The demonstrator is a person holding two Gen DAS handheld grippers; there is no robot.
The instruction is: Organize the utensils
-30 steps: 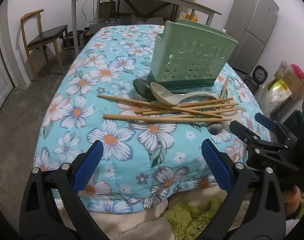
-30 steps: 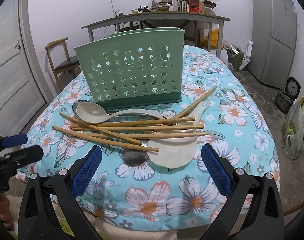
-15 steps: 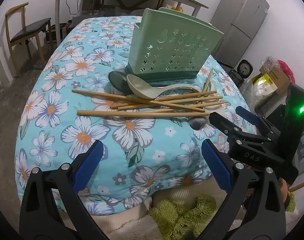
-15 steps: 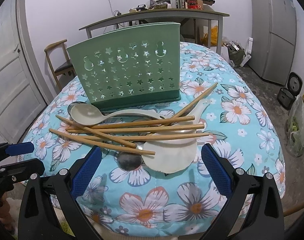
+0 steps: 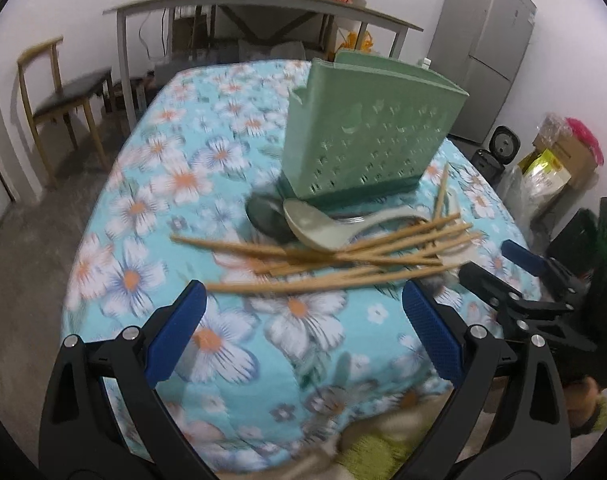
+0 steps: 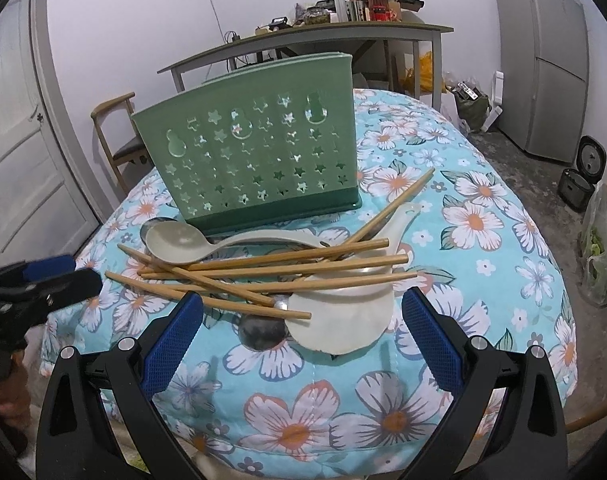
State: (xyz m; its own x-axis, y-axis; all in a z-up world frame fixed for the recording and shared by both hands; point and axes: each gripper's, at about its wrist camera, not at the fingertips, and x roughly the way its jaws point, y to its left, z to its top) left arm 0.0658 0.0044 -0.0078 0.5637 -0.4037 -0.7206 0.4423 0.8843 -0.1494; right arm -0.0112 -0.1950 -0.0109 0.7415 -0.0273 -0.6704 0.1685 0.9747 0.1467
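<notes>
On the blue floral quilted cloth (image 6: 483, 264) stood one pale green plastic utensil caddy pierced with star-shaped holes (image 6: 251, 160), upright. Just before it lay a loose heap: bamboo chopsticks (image 6: 271, 268), crossed over one another; one cream plastic ladle (image 6: 179, 242); one flat white rice paddle (image 6: 343, 320); one metal spoon (image 6: 261, 334) (its handle hidden under the sticks). Left gripper (image 5: 299, 328) with blue pads: jaws wide, empty, near the heap. Right gripper (image 6: 299, 330): likewise wide apart, nothing held.

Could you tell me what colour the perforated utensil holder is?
The utensil holder is pale green; clearest in the right wrist view.
</notes>
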